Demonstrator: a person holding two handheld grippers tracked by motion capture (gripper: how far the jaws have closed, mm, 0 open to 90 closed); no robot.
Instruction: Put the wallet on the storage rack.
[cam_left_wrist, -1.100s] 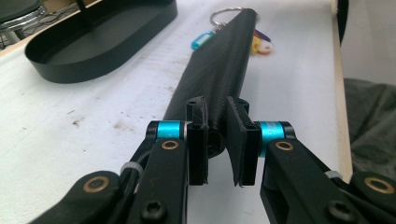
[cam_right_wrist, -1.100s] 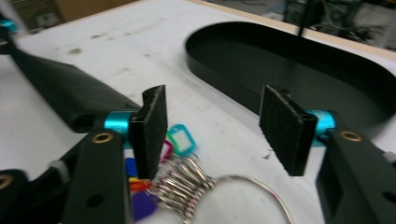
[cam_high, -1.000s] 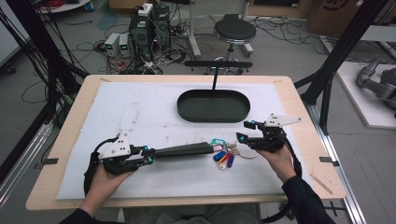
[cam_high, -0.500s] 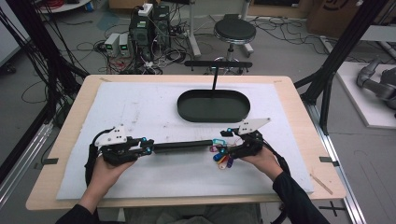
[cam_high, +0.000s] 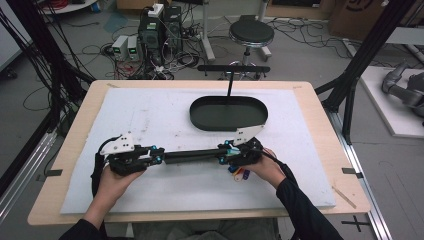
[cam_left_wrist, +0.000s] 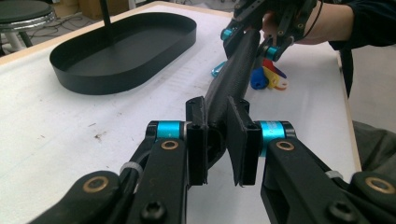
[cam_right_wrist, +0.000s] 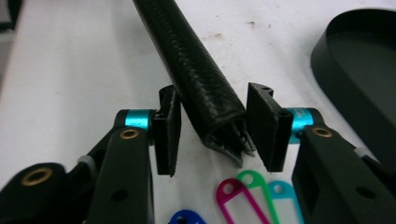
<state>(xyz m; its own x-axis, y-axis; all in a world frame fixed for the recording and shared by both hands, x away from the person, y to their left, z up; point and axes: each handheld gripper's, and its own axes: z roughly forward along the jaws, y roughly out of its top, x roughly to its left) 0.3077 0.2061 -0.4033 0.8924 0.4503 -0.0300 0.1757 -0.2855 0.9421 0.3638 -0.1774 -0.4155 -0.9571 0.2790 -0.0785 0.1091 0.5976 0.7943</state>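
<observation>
My left gripper (cam_left_wrist: 217, 140) clamps one end of the black pouch (cam_high: 192, 155). My right gripper (cam_right_wrist: 212, 135) has moved in from the keys' far side; its jaws, just closing, straddle the pouch's open end without pressing. Key tags (cam_right_wrist: 250, 191) lie beneath it.

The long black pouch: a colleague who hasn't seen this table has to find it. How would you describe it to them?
Start at the oval black tray on the white mat. Just in front of it, the long black pouch stretches between the left gripper and the right gripper. Unlike the small colourful key tags beside it, it is slim, textured, leathery and open at one end.
</observation>
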